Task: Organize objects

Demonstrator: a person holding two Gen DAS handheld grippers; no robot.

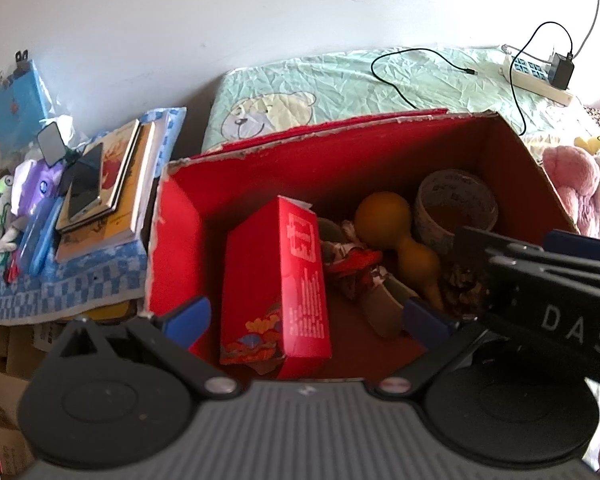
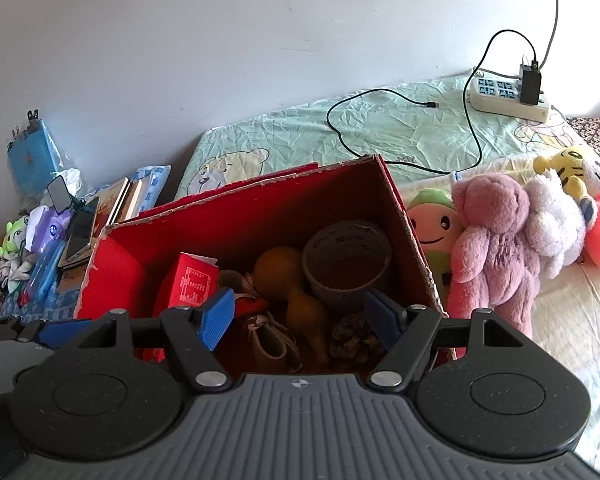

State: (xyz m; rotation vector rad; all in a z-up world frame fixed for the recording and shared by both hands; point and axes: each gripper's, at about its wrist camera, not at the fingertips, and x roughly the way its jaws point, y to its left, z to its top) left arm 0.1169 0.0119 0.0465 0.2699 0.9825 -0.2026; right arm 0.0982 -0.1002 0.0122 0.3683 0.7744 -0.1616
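Both grippers hang over the open red box [image 1: 512,160], fingers spread and empty. Left gripper [image 1: 306,318] has its blue pads apart on either side of a tall red carton [image 1: 276,284] that stands upright in the box straight ahead of it; the carton carries white print too small to read and an orange pattern low on its side. Right gripper [image 2: 306,320] is likewise apart, above the box's near right part, and its black body crosses the left wrist view bearing the letters "DAS" — the rest runs out of frame.

Just beyond the right gripper lie a brown pine cone [image 2: 354,338], a yellow gourd [image 2: 296,284] and a small shoe [image 2: 272,344]; farther ahead stands a grey printed cup [image 2: 348,260], its lettering blurred.

Outside the box, right of both grippers, plush toys lie on the bed — a pink bear [image 2: 496,240] touching the box wall, a green-capped smiling one [image 2: 432,220] between them. Far ahead, a green bear-print sheet [image 2: 300,136] holds a white power strip [image 2: 508,100] with a black charger [image 2: 530,84] and its looping cable [image 2: 380,100], against a plain pale wall [image 2: 220,40]. To the left, books [image 1: 128,184] with a phone [image 1: 86,184] on top rest on a blue checked cloth [image 1: 60,284].
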